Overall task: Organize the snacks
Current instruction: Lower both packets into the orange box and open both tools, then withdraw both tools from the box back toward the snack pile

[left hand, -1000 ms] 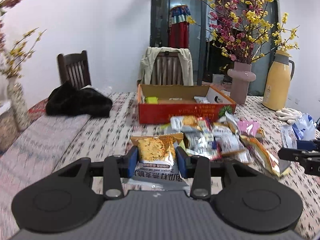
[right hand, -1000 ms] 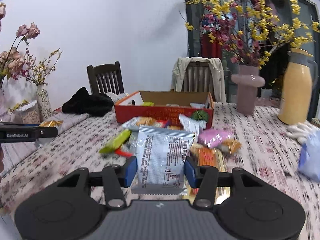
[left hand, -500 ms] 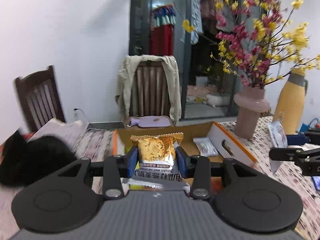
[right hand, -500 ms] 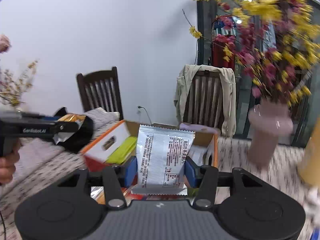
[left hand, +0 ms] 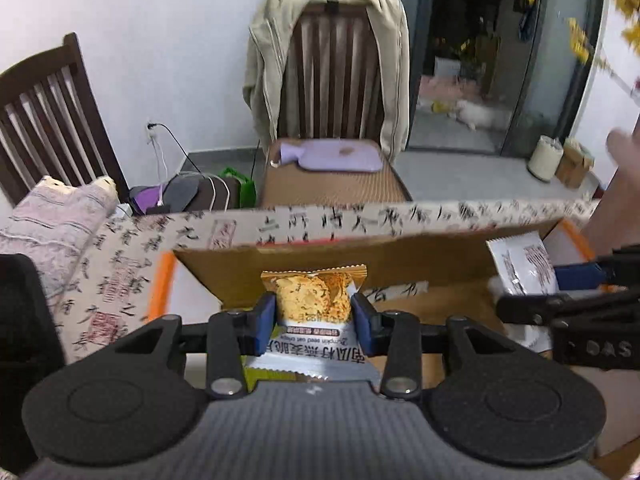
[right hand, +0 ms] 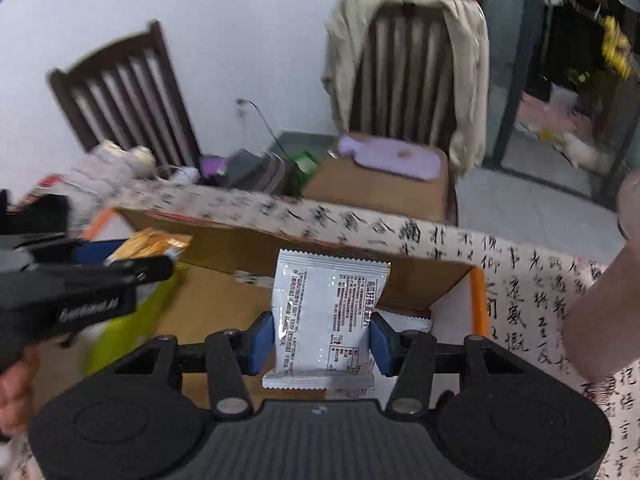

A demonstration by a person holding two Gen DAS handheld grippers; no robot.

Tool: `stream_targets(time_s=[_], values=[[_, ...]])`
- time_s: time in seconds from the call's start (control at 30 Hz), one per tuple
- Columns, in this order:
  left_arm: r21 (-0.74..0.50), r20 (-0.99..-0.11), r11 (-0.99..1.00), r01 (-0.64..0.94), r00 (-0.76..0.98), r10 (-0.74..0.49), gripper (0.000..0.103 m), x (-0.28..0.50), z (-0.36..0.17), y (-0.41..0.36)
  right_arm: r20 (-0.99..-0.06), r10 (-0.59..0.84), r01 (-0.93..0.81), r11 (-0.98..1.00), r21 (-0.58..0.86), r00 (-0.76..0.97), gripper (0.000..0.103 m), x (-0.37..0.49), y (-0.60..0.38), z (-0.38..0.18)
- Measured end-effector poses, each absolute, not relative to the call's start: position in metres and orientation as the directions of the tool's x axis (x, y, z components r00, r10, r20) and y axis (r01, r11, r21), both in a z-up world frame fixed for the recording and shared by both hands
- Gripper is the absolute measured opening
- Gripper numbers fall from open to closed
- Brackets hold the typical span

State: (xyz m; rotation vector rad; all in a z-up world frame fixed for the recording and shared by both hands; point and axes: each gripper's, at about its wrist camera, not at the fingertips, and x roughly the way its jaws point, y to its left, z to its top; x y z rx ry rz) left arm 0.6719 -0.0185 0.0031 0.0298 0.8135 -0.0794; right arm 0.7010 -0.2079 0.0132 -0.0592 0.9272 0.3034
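Orange packet (left hand: pixel 313 294) pinched in my left gripper (left hand: pixel 313 316) and silver packet (right hand: pixel 327 312) pinched in my right gripper (right hand: pixel 322 338) have now come over the box (left hand: pixel 400 256), low in the frame, ready to drop.

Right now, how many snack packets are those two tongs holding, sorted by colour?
Golden-orange foil packets: 1, in the left tongs
Silver-white foil packets: 1, in the right tongs
Total: 2

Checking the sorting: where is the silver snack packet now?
Right wrist view, centre: the silver packet is clamped in the right tool, above the cardboard box.
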Motion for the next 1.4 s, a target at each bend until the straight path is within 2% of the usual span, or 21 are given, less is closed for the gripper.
stream_targets(time_s=[0.03,0.07,0.1,0.17,0.23,0.6,0.67,0.8,0.93,1.03,1.23,1.4], values=[[-0.007,-0.734,0.996,0.083,0.676,-0.062,0.043,0.676,-0.001,-0.018,-0.804,0.225,-0.277,0.958,0.078,0.551,0.05,0.7,-0.205,0.005],[-0.013,-0.744,0.997,0.079,0.665,-0.062,0.051,0.679,-0.004,-0.019,-0.814,0.223,-0.278,0.957,0.08,0.536,0.05,0.704,-0.203,-0.004],[-0.033,-0.76,0.996,0.08,0.645,-0.077,0.053,0.682,-0.007,-0.017,-0.823,0.22,-0.28,0.957,0.078,0.523,0.051,0.708,-0.2,-0.01],[-0.063,-0.752,0.993,0.096,0.65,-0.11,0.057,0.681,-0.005,-0.015,-0.82,0.21,-0.27,0.96,0.07,0.533,0.059,0.709,-0.199,-0.015],[-0.041,-0.726,0.996,0.079,0.682,-0.084,0.066,0.675,0.002,-0.012,-0.802,0.207,-0.255,0.964,0.071,0.561,0.063,0.706,-0.2,-0.012],[-0.033,-0.692,0.998,0.053,0.72,-0.061,0.067,0.611,0.056,0.001,-0.738,0.209,-0.264,0.964,0.043,0.641,0.064,0.646,-0.217,0.051],[-0.04,-0.661,0.999,0.037,0.748,-0.054,0.07,0.579,0.071,0.007,-0.714,0.203,-0.257,0.966,0.034,0.67,0.069,0.618,-0.224,0.061],[-0.021,-0.617,0.999,0.044,0.785,-0.048,0.074,0.508,0.09,0.008,-0.693,0.197,-0.271,0.963,0.002,0.694,0.069,0.559,-0.235,0.071],[-0.082,-0.587,0.995,0.059,0.804,-0.096,0.076,0.425,0.097,0.017,-0.647,0.209,-0.264,0.965,0.013,0.734,0.073,0.487,-0.248,0.079],[-0.082,-0.549,0.995,0.064,0.83,-0.099,0.077,0.359,0.094,0.019,-0.619,0.223,-0.278,0.96,0.007,0.753,0.074,0.43,-0.252,0.078],[-0.08,-0.489,0.995,0.054,0.868,-0.086,0.079,0.245,0.073,0.021,-0.57,0.308,-0.301,0.947,0.109,0.762,0.077,0.327,-0.26,0.065],[-0.049,-0.434,0.998,0.026,0.9,-0.045,0.082,0.163,0.051,0.021,-0.512,0.32,-0.287,0.947,0.144,0.797,0.079,0.238,-0.257,0.046]])
